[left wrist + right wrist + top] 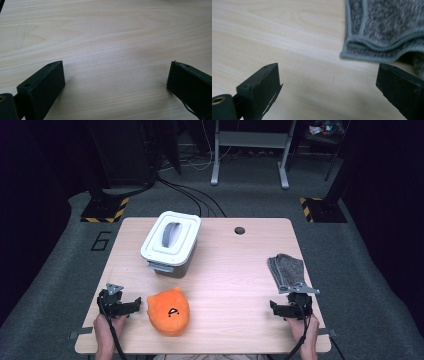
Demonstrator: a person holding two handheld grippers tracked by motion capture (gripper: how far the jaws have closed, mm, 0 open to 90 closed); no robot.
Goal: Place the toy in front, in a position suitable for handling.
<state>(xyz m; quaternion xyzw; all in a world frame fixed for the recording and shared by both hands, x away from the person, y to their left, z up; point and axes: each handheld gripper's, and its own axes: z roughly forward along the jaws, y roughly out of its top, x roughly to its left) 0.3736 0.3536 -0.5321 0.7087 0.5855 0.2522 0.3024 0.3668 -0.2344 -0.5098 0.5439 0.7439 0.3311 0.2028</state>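
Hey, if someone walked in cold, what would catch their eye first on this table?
Probably the bright orange plush toy at the near left, beside the left gripper. Next, the white lidded bin behind it, then the folded grey cloth just ahead of the open right gripper.

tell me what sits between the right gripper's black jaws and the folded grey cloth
Nothing: bare pale wood of the table lies between the open right gripper and the folded grey cloth, seen in the right gripper view.

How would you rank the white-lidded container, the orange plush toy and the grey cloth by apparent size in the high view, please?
1. white-lidded container
2. orange plush toy
3. grey cloth, though it looks close to the toy.
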